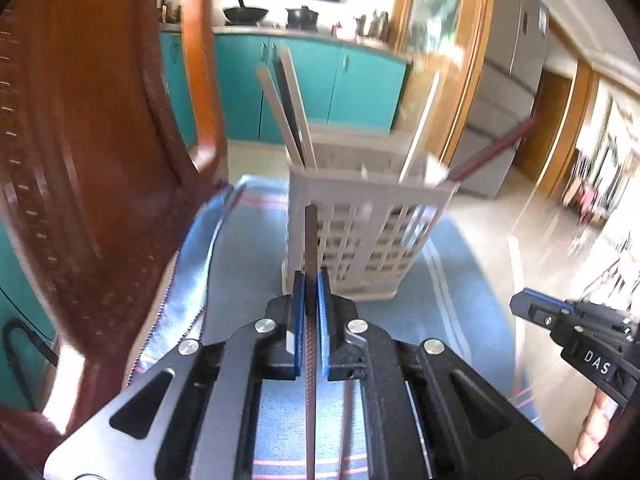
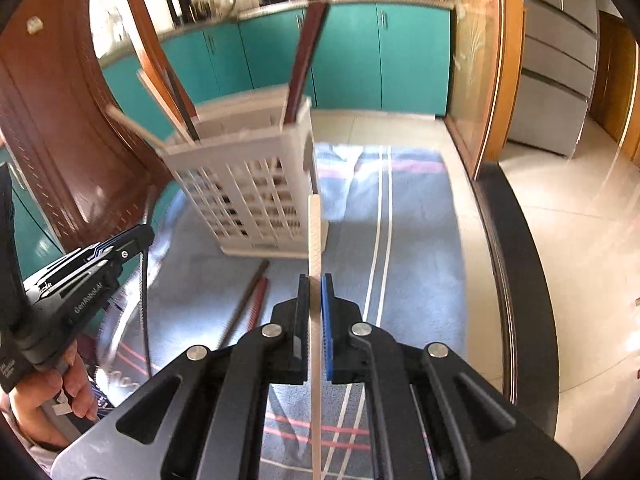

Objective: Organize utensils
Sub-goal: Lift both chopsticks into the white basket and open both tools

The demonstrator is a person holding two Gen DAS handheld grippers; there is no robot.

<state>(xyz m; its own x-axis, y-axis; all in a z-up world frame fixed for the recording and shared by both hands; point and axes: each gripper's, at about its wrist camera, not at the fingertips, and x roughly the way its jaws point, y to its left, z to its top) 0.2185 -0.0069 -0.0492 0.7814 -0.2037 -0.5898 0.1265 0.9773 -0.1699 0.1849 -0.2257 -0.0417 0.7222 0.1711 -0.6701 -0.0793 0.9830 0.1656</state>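
At the far left of the left wrist view stands a reddish-brown wooden chair (image 1: pixel 92 152), close against the blue striped cloth (image 1: pixel 248 248) that covers the table. The left gripper (image 1: pixel 311 280) points forward and downward over this cloth, its blue pads pressed tight on a dark chopstick (image 1: pixel 311 236) that runs straight out between them toward the white slotted utensil holder (image 1: pixel 360 240). The holder stands upright on the cloth just ahead, and several chopsticks (pale and dark ones) lean out of its top to the left, with a reddish one slanting out to the right.

In the right wrist view, the person's left hand (image 2: pixel 44 396) grips the handle of the left gripper at the lower left edge, with the dark chopstick hanging from the tool's tip. Two loose chopsticks (image 2: pixel 250 304), one dark and one red, lie on the cloth in front of the holder (image 2: pixel 248 192). The right gripper (image 2: pixel 316 292) also tilts downward, jaws clamped narrow on a white chopstick (image 2: pixel 315 232) whose tip reaches toward the holder's right corner. To the right lie the table's dark edge and the pale tiled floor (image 2: pixel 560 240).
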